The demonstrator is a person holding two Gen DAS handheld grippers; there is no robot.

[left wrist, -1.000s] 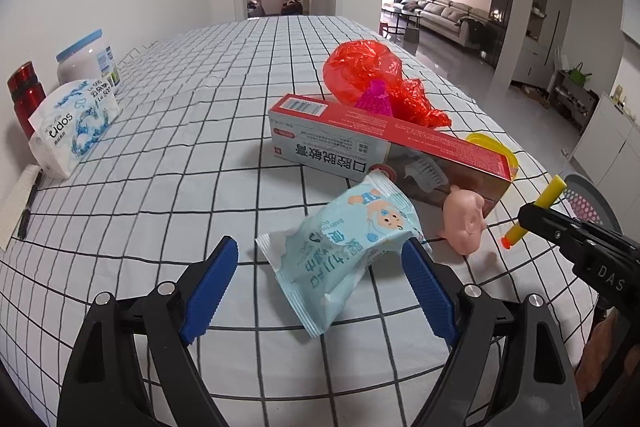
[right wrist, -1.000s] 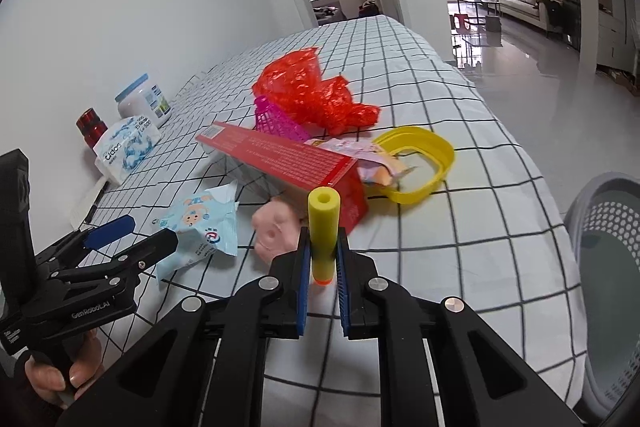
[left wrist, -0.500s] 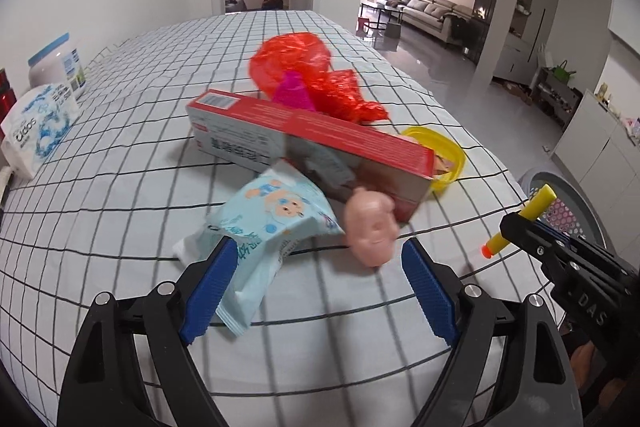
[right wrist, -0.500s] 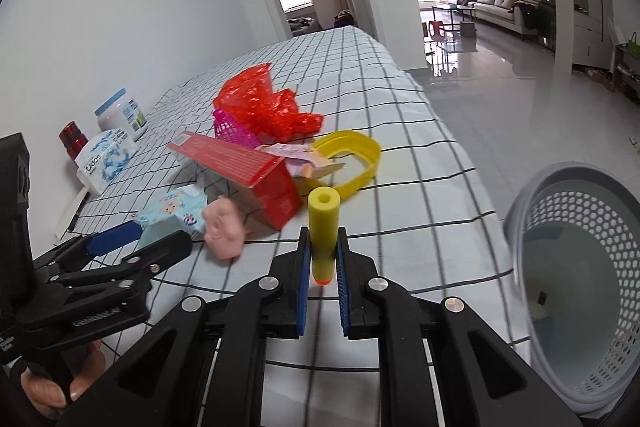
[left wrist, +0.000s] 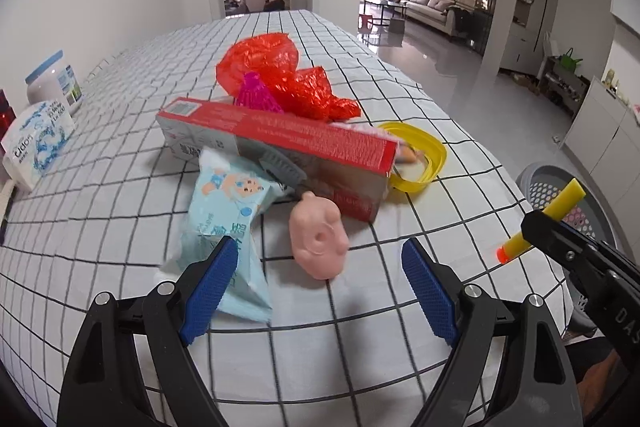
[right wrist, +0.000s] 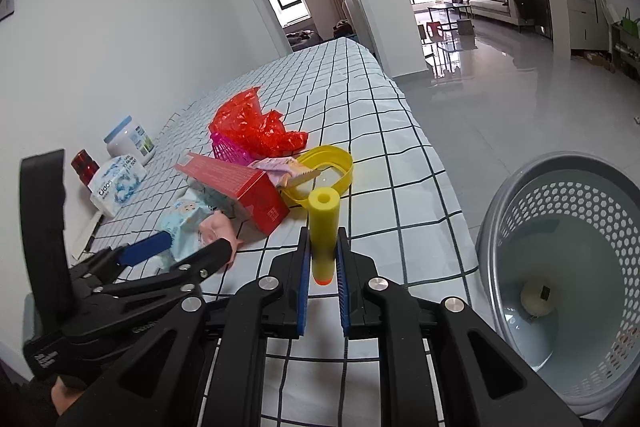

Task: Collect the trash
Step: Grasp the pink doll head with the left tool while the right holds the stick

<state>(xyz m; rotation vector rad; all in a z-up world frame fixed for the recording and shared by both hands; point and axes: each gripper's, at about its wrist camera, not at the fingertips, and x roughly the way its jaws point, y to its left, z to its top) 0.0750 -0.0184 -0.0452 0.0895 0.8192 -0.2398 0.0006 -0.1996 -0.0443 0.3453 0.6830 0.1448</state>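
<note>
White cloth ruled with a black grid covers the table [left wrist: 120, 187], which runs away from the cameras toward an open doorway and a bright living room with a sofa. At about twelve o'clock in the left wrist view lies a heap: a crumpled red plastic bag [left wrist: 276, 75], a pink mesh piece [left wrist: 256, 95] tucked against it, a long red carton [left wrist: 288, 139] lying across in front, and a yellow ring-shaped lid [left wrist: 424, 155] at the carton's two o'clock end. A pale blue wipes packet [left wrist: 224, 211] leans on the carton's near side, and a pink rubber toy [left wrist: 318, 239] sits just beside it.

The left gripper [left wrist: 316, 291] stands wide with nothing pressed between its blue pads [left wrist: 208, 287] — the packet's near corner lies beside the left pad and the toy just ahead of the gap.

The right gripper [right wrist: 323, 287] is clamped narrow on a yellow foam dart [right wrist: 323, 223], orange tip toward the camera, held above the table's edge. At four o'clock from it, off the table, stands a grey perforated basket [right wrist: 516, 211] with a small pale object on its floor.

Along the wall at nine o'clock — a white jar [right wrist: 130, 143], a red can [right wrist: 85, 165] and a white tissue pack [right wrist: 116, 183].
</note>
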